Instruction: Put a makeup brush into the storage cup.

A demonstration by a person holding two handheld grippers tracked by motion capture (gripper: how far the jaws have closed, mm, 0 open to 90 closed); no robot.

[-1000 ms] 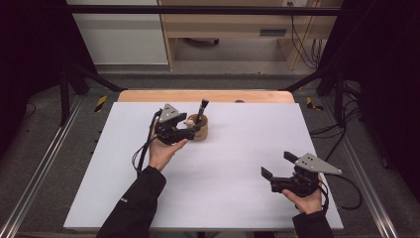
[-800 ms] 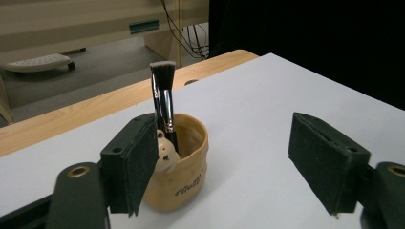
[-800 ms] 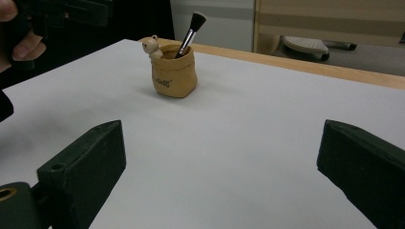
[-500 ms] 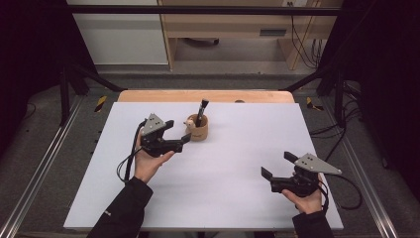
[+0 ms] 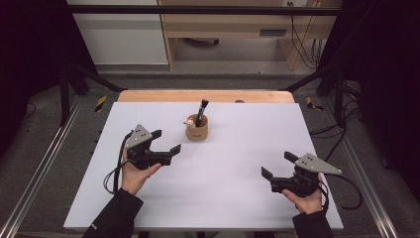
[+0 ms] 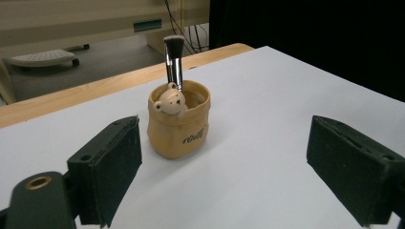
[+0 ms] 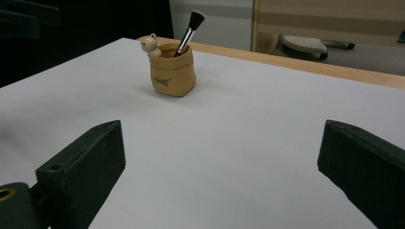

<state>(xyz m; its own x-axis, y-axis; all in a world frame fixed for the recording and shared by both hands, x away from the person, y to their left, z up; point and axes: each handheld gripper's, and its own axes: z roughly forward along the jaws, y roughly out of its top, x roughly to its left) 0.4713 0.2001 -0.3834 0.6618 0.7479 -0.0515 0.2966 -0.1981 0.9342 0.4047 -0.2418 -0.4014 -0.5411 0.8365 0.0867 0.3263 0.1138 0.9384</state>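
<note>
White table (image 5: 223,198) under a dark frame, right gripper (image 5: 273,165) lower right with jaws wide and empty, left gripper (image 5: 165,142) left of centre, jaws just opened and empty, tan cup (image 5: 196,128) holding a brush (image 5: 201,112) upper centre.

High view: a fixed camera above the near edge of the white table (image 5: 218,198), looking forward and down; the whole tabletop, both forearms and the floor beyond lie in frame. Left gripper view: a camera riding low on the left gripper (image 5: 165,145), looking nearly level along its two black jaws across the table; the tan bear pot (image 6: 177,125) stands close ahead, just beyond the jaws. Right gripper view: a camera on the right gripper (image 5: 277,165), equally low, facing the far edge; the pot (image 7: 172,69) appears farther off. All three views share the pot with its brush (image 5: 201,111) and the surrounding tabletop.
</note>
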